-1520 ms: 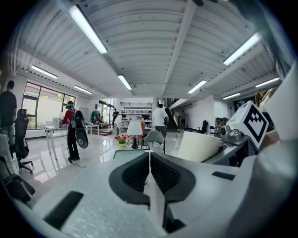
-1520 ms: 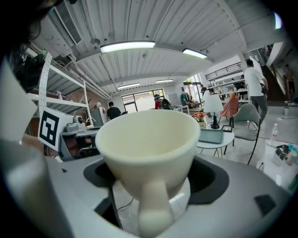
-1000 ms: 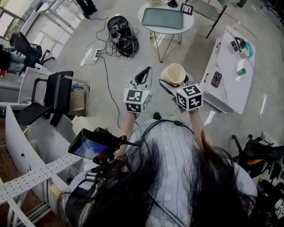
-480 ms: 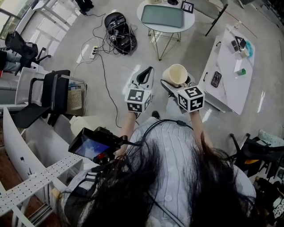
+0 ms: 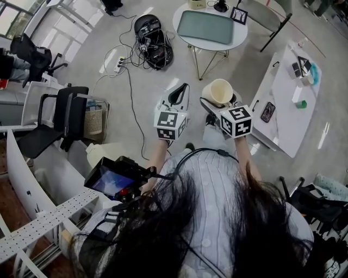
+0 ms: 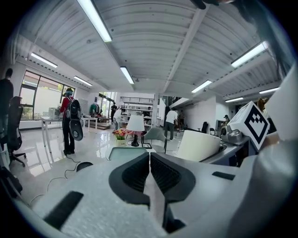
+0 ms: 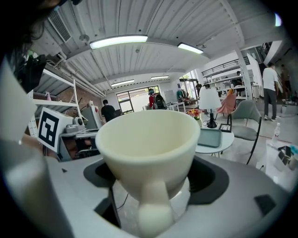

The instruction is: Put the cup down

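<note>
Well, my right gripper point(image 7: 153, 180) has its jaws closed against the lower body of the cream cup point(image 7: 145, 139), one dark pad on each side. The cup sits upright, its mouth open to the ceiling and its handle turned back toward me. It is held in the air, resting on no surface. My left gripper point(image 6: 150, 173) is just beside it, jaws pressed together so the ribbed pads meet, with nothing between them. In the head view the two marker cubes sit side by side in front of my chest, the left one point(image 5: 169, 124) and the right one point(image 5: 236, 120), and the cup's rim shows just beyond the right cube.

Ahead of the cup stands a round white table point(image 5: 181, 15) carrying a teal tray point(image 5: 210, 27). To my right is a long white table point(image 5: 285, 122) with a dark phone point(image 5: 267, 111) and a small green block point(image 5: 302, 103) on it. Off to the left, a black bag point(image 5: 152, 40) and cables lie on the grey floor near a power strip point(image 5: 117, 66), and a black chair point(image 5: 57, 122) stands farther left.
</note>
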Tool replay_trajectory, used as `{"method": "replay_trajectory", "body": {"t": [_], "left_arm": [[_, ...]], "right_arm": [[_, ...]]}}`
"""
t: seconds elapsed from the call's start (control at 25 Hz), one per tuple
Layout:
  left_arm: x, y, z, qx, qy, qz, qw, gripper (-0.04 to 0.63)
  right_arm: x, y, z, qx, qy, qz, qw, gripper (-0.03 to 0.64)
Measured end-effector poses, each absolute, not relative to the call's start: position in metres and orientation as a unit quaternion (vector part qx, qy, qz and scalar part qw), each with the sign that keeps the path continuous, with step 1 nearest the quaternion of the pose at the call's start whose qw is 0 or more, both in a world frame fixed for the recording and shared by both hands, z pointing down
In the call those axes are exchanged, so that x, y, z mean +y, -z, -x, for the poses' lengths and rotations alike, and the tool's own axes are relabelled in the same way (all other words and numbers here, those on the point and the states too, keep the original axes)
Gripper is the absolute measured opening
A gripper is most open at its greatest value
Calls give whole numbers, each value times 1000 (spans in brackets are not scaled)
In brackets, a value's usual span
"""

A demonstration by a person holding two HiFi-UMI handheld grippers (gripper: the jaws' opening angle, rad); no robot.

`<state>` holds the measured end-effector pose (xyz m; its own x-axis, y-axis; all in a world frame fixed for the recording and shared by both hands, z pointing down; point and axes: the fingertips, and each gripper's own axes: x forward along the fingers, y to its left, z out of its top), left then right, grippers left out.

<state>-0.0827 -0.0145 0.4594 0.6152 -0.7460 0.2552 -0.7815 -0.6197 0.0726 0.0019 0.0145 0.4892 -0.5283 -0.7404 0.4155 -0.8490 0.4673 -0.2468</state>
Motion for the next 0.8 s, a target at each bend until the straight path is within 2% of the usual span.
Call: {"method": "replay_trajectory", "body": {"t": [0.28, 0.8], "left_arm": [[-75, -451, 44, -456, -70, -880, 118, 18], [-136, -459, 0, -491, -92, -858, 121, 18]], "right_arm": [[-47, -489, -32, -863, -216, -439, 128, 428], [-111, -499, -75, -880, -232, -396, 120, 428]]}}
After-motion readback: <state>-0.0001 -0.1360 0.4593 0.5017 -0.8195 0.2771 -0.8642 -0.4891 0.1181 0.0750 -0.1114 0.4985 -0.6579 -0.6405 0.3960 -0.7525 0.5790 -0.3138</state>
